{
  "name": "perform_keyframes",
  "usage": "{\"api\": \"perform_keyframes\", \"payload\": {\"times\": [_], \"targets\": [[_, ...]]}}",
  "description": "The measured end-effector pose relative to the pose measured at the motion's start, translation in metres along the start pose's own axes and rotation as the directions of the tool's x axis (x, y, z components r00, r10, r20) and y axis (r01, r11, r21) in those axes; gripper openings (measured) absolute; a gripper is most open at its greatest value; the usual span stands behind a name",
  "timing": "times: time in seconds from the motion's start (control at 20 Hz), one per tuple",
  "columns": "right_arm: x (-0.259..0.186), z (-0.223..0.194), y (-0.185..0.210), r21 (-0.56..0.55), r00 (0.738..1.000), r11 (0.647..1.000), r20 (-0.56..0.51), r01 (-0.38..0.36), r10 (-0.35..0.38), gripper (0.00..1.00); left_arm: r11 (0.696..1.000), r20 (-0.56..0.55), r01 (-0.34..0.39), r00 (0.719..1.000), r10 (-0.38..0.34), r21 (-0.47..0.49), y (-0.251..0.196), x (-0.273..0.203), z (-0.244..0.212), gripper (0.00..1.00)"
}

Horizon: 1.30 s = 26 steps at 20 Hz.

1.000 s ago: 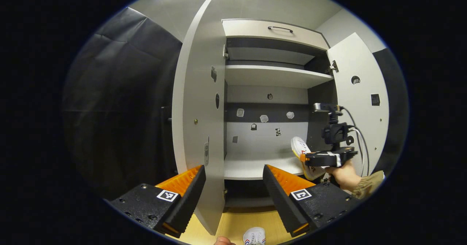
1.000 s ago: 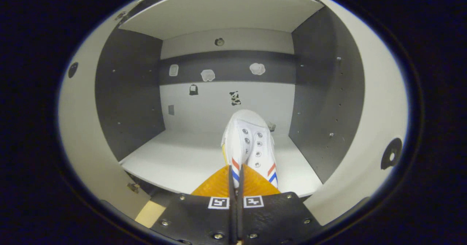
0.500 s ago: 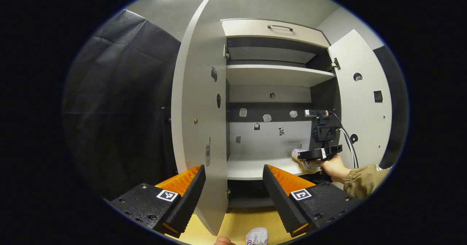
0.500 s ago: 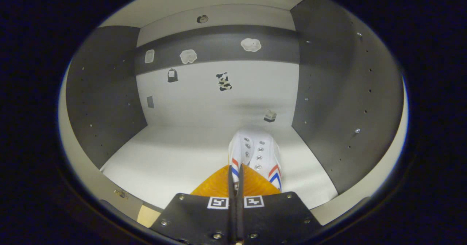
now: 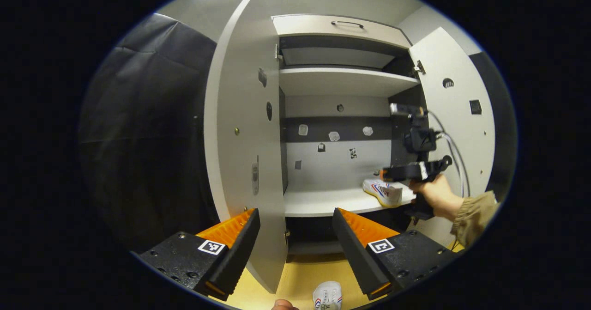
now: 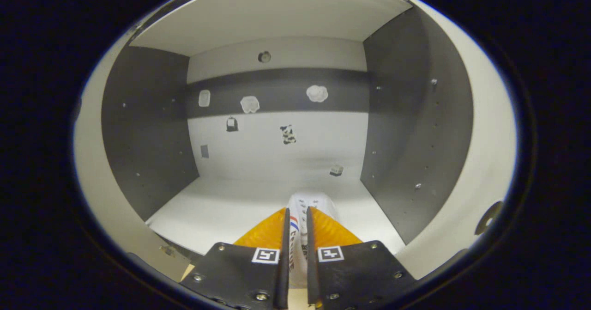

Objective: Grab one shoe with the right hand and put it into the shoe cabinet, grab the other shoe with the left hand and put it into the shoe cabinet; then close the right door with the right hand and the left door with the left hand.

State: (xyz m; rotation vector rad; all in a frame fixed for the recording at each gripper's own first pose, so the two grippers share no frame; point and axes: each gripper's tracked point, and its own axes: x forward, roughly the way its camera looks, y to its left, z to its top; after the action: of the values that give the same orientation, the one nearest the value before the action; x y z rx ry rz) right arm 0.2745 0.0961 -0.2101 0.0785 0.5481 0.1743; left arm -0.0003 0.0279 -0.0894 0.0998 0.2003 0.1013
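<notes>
Change since earlier frames: first shoe (image 5: 382, 191) is now set flat on the lower shelf (image 5: 318, 202); half a second ago it was clamped and tilted above the board. Right claw fingers were together then and are now slightly parted.
Right gripper (image 6: 295, 250): jaws a little apart, straddling the heel of the first shoe (image 6: 308, 207) just ahead of the fingertips; whether the pads touch the shoe cannot be told. Judged as the release step.
Why placed there: shoe lies to the right of the shelf, near the dark side wall (image 6: 411, 130), leaving bare board to the claw's left, presumably for the second shoe.
Left gripper (image 5: 295, 250): jaws wide apart, nothing between them, held back outside the cabinet.
Second shoe (image 5: 328, 296): on the wooden floor (image 5: 300, 280), below and just behind the left claw's fingertips; not yet picked up.
Left door (image 5: 244, 130): open, edge-on between the left claw's fingers.
Right door (image 5: 455, 111): open, beyond the hand (image 5: 436, 197) holding the right gripper.
Next, as judged: right claw withdrawn, left claw lowered to the floor shoe.
</notes>
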Motion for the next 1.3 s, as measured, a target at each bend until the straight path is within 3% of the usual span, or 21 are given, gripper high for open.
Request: {"api": "perform_keyframes", "payload": {"times": [0.2, 0.25, 0.3, 0.45, 0.65, 0.75, 0.95, 1.2, 1.3], "targets": [[-0.069, 0.042, -0.006, -0.017, 0.993, 1.000, 0.117, 0.009, -0.007, 0.16, 0.998, -0.084, 0.067, 0.994, -0.067, 0.006, -0.025, 0.007, -0.042, 0.96], [-0.088, 0.050, -0.008, -0.026, 0.989, 1.000, 0.145, 0.012, -0.008, 0.24, 0.996, -0.112, 0.086, 0.990, -0.085, 0.008, -0.032, 0.009, -0.056, 0.96], [-0.105, 0.058, -0.008, -0.032, 0.985, 0.999, 0.170, 0.015, -0.009, 0.24, 0.995, -0.142, 0.101, 0.985, -0.099, 0.013, -0.037, 0.012, -0.071, 0.97], [-0.154, 0.078, -0.011, -0.057, 0.971, 0.998, 0.239, 0.022, -0.008, 0.24, 0.992, -0.217, 0.114, 0.971, -0.100, 0.051, -0.042, 0.021, -0.113, 0.97], [-0.210, 0.102, -0.012, -0.103, 0.946, 0.994, 0.323, 0.044, -0.008, 0.24, 0.988, -0.361, 0.153, 0.923, -0.137, 0.017, -0.057, 0.020, -0.180, 0.97], [-0.231, 0.109, -0.011, -0.109, 0.938, 0.993, 0.346, 0.037, 0.003, 0.24, 0.983, -0.433, 0.182, 0.886, -0.165, -0.004, -0.066, 0.017, -0.218, 0.97], [-0.260, 0.119, -0.018, -0.089, 0.927, 0.995, 0.376, 0.038, -0.002, 0.24, 0.976, -0.593, 0.217, 0.783, -0.188, -0.023, -0.072, 0.005, -0.289, 0.96], [-0.279, 0.127, -0.040, -0.072, 0.914, 0.994, 0.404, 0.077, -0.042, 0.24, 0.970, -0.750, 0.221, 0.622, -0.223, -0.105, -0.079, -0.014, -0.371, 0.93], [-0.283, 0.127, -0.052, -0.081, 0.909, 0.990, 0.409, 0.116, -0.073, 0.24, 0.968, -0.788, 0.221, 0.572, -0.228, -0.119, -0.081, -0.021, -0.395, 0.92]]}}
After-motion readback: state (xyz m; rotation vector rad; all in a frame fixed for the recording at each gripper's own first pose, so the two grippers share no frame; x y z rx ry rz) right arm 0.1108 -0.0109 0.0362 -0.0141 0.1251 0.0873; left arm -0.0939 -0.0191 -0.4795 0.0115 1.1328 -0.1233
